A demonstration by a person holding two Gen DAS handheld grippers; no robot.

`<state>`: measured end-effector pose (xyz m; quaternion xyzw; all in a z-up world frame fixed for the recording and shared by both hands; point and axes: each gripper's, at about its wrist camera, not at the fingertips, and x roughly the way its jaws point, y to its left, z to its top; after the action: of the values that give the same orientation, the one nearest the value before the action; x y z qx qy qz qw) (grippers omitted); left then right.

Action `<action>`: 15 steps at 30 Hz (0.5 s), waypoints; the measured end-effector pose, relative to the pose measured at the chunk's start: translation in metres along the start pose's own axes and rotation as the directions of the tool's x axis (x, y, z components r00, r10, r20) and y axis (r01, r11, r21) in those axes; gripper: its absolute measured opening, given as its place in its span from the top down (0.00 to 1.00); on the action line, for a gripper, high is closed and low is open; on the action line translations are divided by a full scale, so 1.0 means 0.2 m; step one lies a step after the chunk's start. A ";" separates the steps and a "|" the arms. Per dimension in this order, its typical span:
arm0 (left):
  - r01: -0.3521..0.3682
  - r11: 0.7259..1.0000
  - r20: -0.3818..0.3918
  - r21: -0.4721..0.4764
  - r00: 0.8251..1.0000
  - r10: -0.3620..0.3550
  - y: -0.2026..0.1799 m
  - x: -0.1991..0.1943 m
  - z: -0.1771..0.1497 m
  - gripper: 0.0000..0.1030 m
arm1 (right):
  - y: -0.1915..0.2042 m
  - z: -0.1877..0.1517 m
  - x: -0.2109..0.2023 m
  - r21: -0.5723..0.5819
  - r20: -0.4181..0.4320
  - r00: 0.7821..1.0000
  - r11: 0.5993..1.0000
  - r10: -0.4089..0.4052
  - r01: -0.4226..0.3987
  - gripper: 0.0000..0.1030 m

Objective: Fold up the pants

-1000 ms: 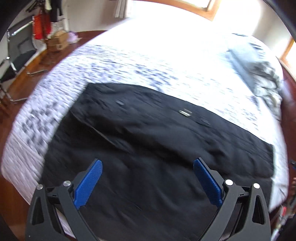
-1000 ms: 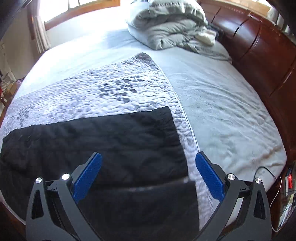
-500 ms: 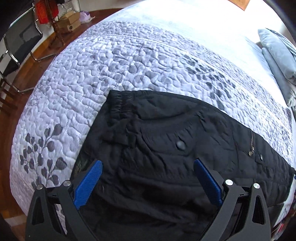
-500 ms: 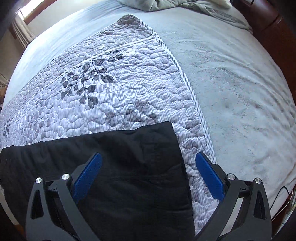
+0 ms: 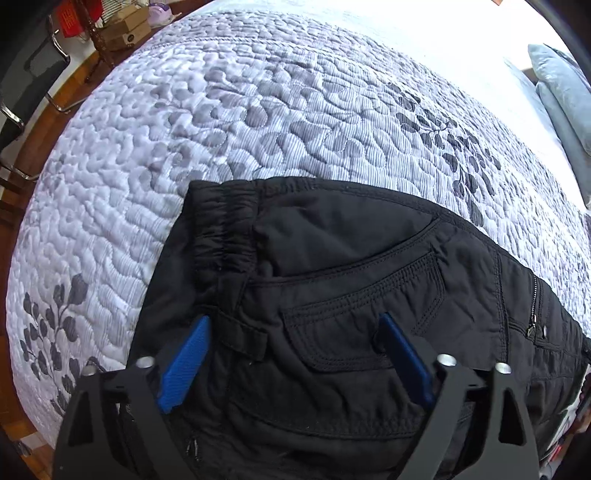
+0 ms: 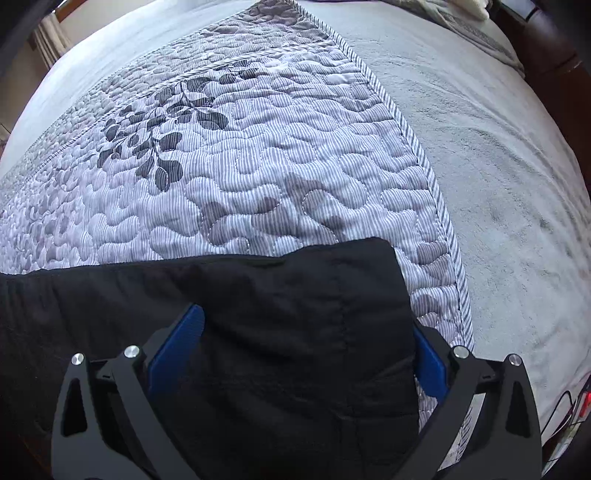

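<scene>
The pants [image 5: 332, 295] are black and lie flat on a quilt [image 5: 221, 110] that covers part of a bed [image 6: 498, 166]. The waist end appears in the left wrist view, with the elastic waistband [image 5: 221, 221] toward the upper left, a stitched pocket [image 5: 369, 302] at centre and a zipper [image 5: 533, 306] at the right. The leg end appears in the right wrist view, with its hem [image 6: 399, 295] just inside the quilt's striped border [image 6: 424, 166]. The left gripper [image 5: 295, 325] points down at the waist area, with both blue fingers [image 5: 184, 365] standing on or just above the fabric, one beside a belt loop [image 5: 243, 339] and the other at the pocket edge. Its jaws have just been closing and remain wide apart, with flat cloth between them and no fold pinched. The right gripper [image 6: 306, 325] straddles the leg end: the left finger [image 6: 177, 350] stands on black fabric, and the right finger [image 6: 428, 358] stands at the hem, over the quilt. Its jaws have also just been closing and remain wide, with the leg's width between them, not yet clamped. A chair [image 5: 26, 74] and boxes [image 5: 125, 29] stand on the wood floor beyond the bed.
</scene>
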<state>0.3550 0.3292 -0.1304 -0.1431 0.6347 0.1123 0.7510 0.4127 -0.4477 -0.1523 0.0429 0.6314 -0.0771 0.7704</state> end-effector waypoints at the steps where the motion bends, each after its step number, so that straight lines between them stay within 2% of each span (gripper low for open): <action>1: -0.005 1.000 -0.006 -0.001 1.000 0.005 -0.01 0.00 0.00 0.31 | 0.00 0.00 -0.01 0.000 0.003 1.000 1.000 0.004 -0.004 0.15; 3: 0.024 1.000 -0.023 0.017 0.999 -0.024 -0.03 0.00 0.02 0.47 | 0.00 -0.01 -0.02 0.005 0.011 1.000 1.000 0.005 -0.005 0.39; 5: 0.039 0.999 -0.031 0.023 0.999 -0.038 -0.05 -0.01 0.03 0.72 | 0.02 0.00 -0.03 0.009 0.007 0.999 0.999 0.032 -0.032 0.55; 6: 0.050 0.999 -0.029 0.021 0.998 -0.049 -0.06 -0.02 0.03 0.77 | 0.03 0.00 -0.04 0.004 0.015 0.999 1.000 0.030 -0.030 0.70; 7: 0.058 0.998 -0.029 0.021 0.998 -0.058 -0.07 -0.03 0.03 0.85 | 0.05 0.00 -0.05 -0.006 0.018 0.999 0.999 0.047 -0.047 0.75; 8: 0.064 0.998 -0.025 0.025 0.998 -0.063 -0.08 -0.04 0.03 0.87 | 0.06 -0.01 -0.07 -0.016 0.026 0.998 0.999 0.052 -0.052 0.81; 12: 0.076 0.996 0.031 0.044 0.997 -0.077 -0.07 -0.15 -0.02 0.89 | 0.11 -0.04 -0.14 -0.072 0.080 0.997 0.997 0.020 -0.014 0.87; 15: 0.111 0.992 0.092 0.060 0.989 -0.116 -0.04 -0.26 -0.07 0.90 | 0.08 -0.06 -0.23 -0.056 0.131 0.990 0.997 0.050 -0.043 0.88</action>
<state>0.3368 0.3167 -0.0799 -0.1531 0.5917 0.0587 0.7893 0.3959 -0.4264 -0.1094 0.0321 0.5795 -0.0449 0.8131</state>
